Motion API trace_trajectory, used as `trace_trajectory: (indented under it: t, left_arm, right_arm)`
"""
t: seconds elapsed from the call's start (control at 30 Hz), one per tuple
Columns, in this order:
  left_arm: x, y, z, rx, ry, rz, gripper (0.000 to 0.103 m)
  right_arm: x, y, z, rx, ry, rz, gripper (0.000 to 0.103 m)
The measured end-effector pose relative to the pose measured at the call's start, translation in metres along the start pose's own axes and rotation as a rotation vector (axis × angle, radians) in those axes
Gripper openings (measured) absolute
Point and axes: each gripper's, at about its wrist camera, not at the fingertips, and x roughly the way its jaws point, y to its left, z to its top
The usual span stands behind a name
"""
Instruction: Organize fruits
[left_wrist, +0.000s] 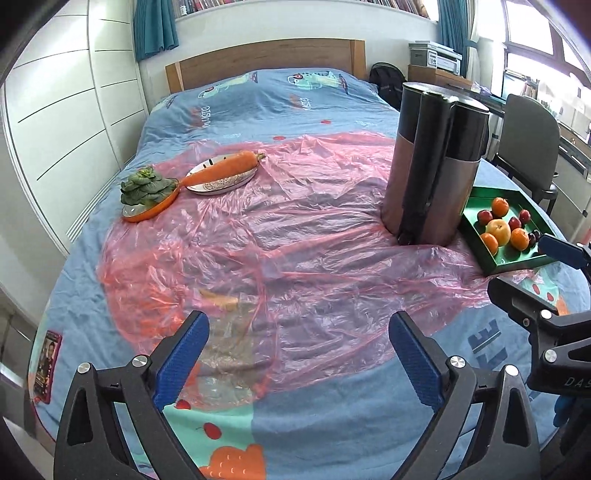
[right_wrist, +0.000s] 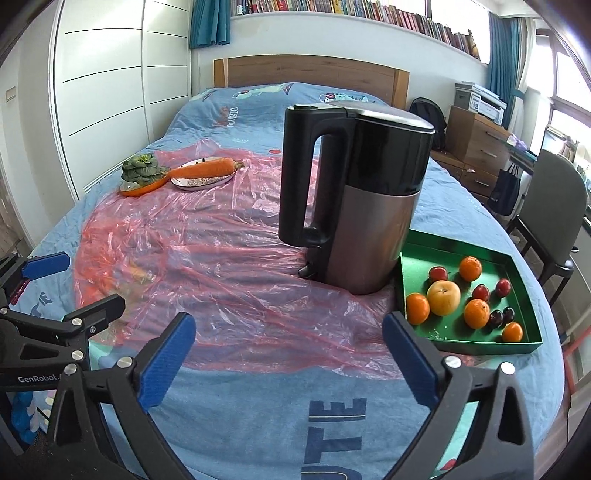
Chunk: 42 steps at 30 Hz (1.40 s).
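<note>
A: On the bed, item: green tray (right_wrist: 524, 295) beside kettle (right_wrist: 354, 199), holding tangerines, plums, one apple (right_wrist: 443, 297).

B: My left gripper (left_wrist: 297, 365) and right gripper (right_wrist: 288, 365): fingers spread, empty. I'd approach the tray slowly.

Fruits (right_wrist: 443, 297) in tray (right_wrist: 458, 246) — beside kettle (right_wrist: 369, 206)

"GenRobot" on the left tongs (right_wrist: 55, 280); "DAS", perhaps cut off, on the right tongs (left_wrist: 532, 266)
</note>
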Motion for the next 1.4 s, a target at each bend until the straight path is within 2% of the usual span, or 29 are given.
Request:
trace_trajectory:
  t: [0.33, 0.8, 1.4]
  left_arm:
    - [-0.007, -0.004, 0.001, -0.012, -0.016, -0.054, 0.096]
    - [-0.009, -0.004, 0.001, -0.01, -0.014, -0.044, 0.096]
    - [-0.011, -0.018, 0.006, 0.013, -0.016, -0.071, 0.096]
  right_arm:
    - [-0.003, -0.008, -0.002, 0.011, 0.005, -0.022, 0.103]
    - [-0.003, -0.032, -0.007, 0.064, 0.007, -0.038, 0.103]
    - [-0.002, -0.051, -0.01, 0.085, 0.016, -0.065, 0.103]
